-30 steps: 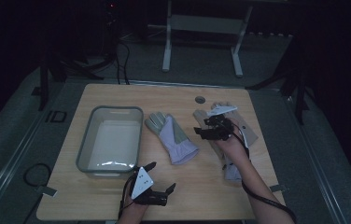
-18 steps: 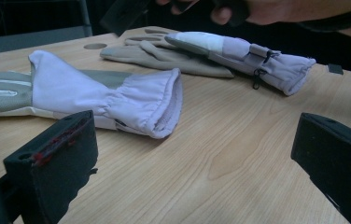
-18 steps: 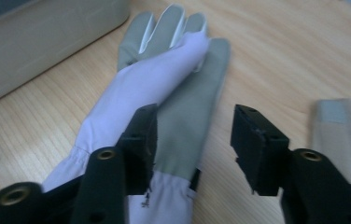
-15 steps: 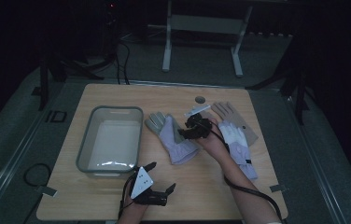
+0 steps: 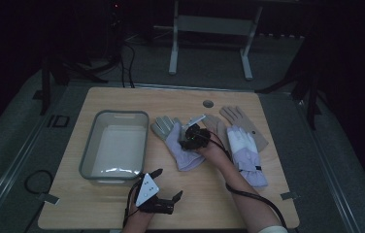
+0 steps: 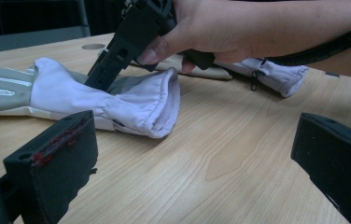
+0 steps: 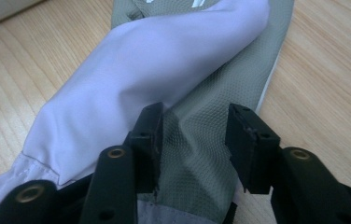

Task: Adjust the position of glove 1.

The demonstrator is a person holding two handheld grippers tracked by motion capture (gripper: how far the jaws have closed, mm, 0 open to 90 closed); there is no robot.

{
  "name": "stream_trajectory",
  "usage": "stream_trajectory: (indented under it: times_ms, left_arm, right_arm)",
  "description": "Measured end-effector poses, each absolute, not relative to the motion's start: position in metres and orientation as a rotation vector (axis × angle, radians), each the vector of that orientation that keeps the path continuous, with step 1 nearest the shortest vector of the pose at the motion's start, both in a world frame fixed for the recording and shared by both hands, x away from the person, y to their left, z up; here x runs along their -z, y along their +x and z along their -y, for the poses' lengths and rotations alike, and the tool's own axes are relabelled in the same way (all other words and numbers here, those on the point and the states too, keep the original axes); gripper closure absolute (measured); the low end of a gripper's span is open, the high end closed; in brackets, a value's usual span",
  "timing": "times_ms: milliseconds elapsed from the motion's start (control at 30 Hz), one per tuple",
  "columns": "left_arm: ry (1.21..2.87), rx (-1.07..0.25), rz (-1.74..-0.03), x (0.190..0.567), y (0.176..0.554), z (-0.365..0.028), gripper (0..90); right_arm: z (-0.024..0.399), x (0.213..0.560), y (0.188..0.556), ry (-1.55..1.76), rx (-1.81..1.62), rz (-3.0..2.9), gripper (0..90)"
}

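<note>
Dark floor surrounds the wooden table (image 5: 122, 213) in the high view, where the right gripper (image 5: 186, 139) has come down from over the right-hand glove (image 5: 244, 148) onto the left-hand glove (image 5: 173, 141), which lies between that glove and a grey tub (image 5: 89, 155), fingers away from the person, cuff near. Resting at the near edge, the left gripper (image 5: 167, 184) is empty.

Left gripper view: its jaws stand wide apart over bare wood; the right hand (image 6: 220, 28) tilts its tool down onto the lilac glove.

Right gripper view: the jaws have just been closing, a ridge of grey mesh (image 7: 194, 135) bunched between them.
</note>
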State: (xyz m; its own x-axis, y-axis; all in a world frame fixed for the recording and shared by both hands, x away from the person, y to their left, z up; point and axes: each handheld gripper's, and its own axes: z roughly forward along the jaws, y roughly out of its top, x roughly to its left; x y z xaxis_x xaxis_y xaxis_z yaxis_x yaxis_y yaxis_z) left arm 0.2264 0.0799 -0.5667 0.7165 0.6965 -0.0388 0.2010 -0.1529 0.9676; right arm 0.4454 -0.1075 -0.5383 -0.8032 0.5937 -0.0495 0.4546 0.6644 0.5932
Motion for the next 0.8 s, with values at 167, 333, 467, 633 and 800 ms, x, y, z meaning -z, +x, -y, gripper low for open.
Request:
stream_trajectory:
  times_ms: [167, 333, 467, 633, 800]
  left_arm:
    - [1.708, -0.508, -0.725, 0.567, 0.226, -0.08, 0.6]
    - [1.708, -0.509, -0.726, 0.567, 0.226, -0.08, 0.5]
    - [1.708, -0.509, -0.726, 0.567, 0.226, -0.08, 0.5]
    - [1.707, -0.511, -0.727, 0.567, 0.226, -0.079, 0.6]
    - [1.708, -0.513, -0.727, 0.567, 0.226, -0.079, 0.6]
  right_arm:
    - [0.107, 0.539, 0.445, 0.893, -0.859, -2.629, 68.8]
    - [0.102, 0.539, 0.439, 0.976, -0.843, -2.572, 80.3]
    - [0.099, 0.538, 0.431, 1.05, -0.861, -2.508, 86.1]
    - [0.105, 0.526, 0.424, 1.184, -0.988, -2.44, 87.6]
    - [0.121, 0.499, 0.406, 1.31, -1.135, -2.277, 87.7]
